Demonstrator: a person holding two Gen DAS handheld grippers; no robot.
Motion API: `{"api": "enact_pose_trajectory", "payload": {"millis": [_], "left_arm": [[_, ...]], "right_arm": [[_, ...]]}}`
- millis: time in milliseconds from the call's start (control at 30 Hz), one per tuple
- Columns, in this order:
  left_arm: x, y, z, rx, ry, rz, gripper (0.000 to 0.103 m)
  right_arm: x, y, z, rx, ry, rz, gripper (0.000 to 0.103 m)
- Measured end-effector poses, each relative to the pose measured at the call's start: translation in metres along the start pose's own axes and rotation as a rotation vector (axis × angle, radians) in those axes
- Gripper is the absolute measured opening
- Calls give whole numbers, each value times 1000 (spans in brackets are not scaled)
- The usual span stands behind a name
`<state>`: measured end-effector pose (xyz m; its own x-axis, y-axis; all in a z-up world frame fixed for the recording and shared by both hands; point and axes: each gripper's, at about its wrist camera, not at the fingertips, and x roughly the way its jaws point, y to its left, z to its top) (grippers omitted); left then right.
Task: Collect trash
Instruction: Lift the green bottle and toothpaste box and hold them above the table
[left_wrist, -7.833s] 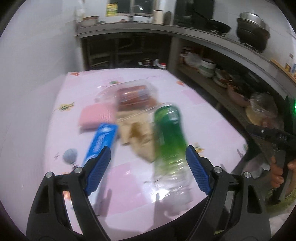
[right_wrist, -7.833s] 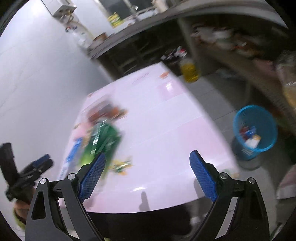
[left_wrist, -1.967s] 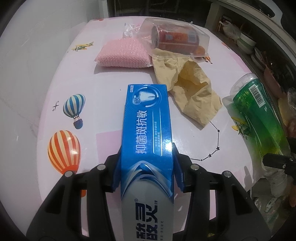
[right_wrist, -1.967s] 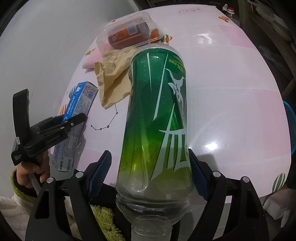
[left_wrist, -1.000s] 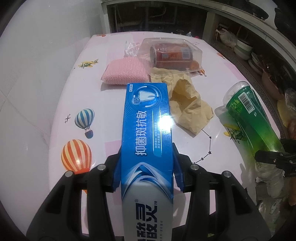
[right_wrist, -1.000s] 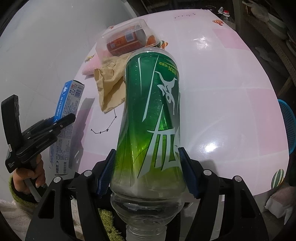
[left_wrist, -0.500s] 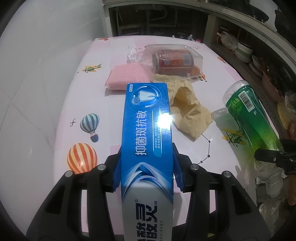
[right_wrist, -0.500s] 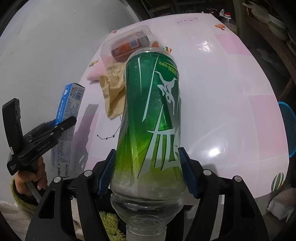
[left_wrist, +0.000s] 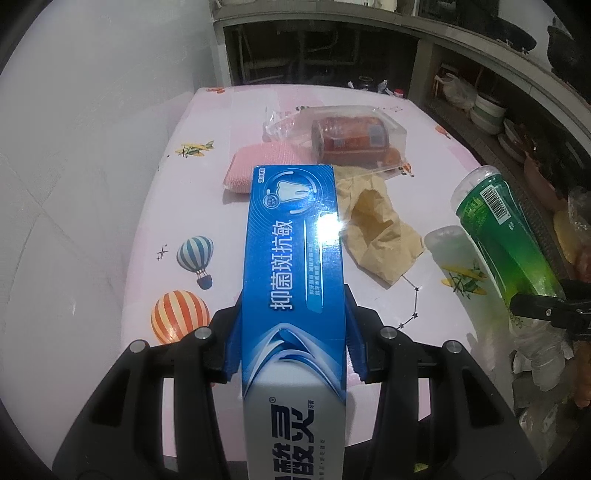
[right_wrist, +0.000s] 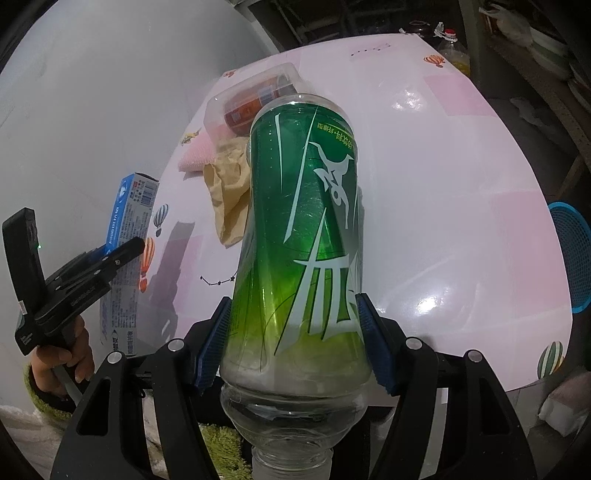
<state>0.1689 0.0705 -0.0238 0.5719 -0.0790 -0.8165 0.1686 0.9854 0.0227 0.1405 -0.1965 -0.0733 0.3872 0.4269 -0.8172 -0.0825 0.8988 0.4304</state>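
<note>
the left claw (left_wrist: 293, 336) is clamped on the blue toothpaste box (left_wrist: 293, 258), pads pressing its two long sides near the lower half, so most of the carton sticks out forward over the table (left_wrist: 229, 122). the right claw (right_wrist: 293, 345) is clamped on the green plastic bottle (right_wrist: 301, 236), gripped low on the body near the neck, with the base pointing away at 12 o'clock.

risks, as i judge them: the bottle is thin-walled and looks empty, and it is held near one end, so a quick swing could make it pivot or squirt out between the pads. the carton is light cardboard; a harder squeeze may crush it, and its long overhang could clip something on the way. the blue basket (right_wrist: 574, 258) sits off the table at 3 o'clock in the right view, so the left hand would have to cross over, and the two claws could bump.

compared with two seconds back, both items have come up off the table and sit higher above it. the brown paper bag (left_wrist: 376, 229), the pink sponge (left_wrist: 255, 166) and the clear container with a can (left_wrist: 354, 136), toward 12 o'clock, lie where they did.
</note>
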Motion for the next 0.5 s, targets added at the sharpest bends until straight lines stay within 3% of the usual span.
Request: {"api": "enact_pose_trajectory", "payload": {"millis": [500], "left_arm": [[-27, -10, 17, 21, -91, -40, 44]], "right_arm": [[-22, -11, -6, 52, -66, 0, 65]]}}
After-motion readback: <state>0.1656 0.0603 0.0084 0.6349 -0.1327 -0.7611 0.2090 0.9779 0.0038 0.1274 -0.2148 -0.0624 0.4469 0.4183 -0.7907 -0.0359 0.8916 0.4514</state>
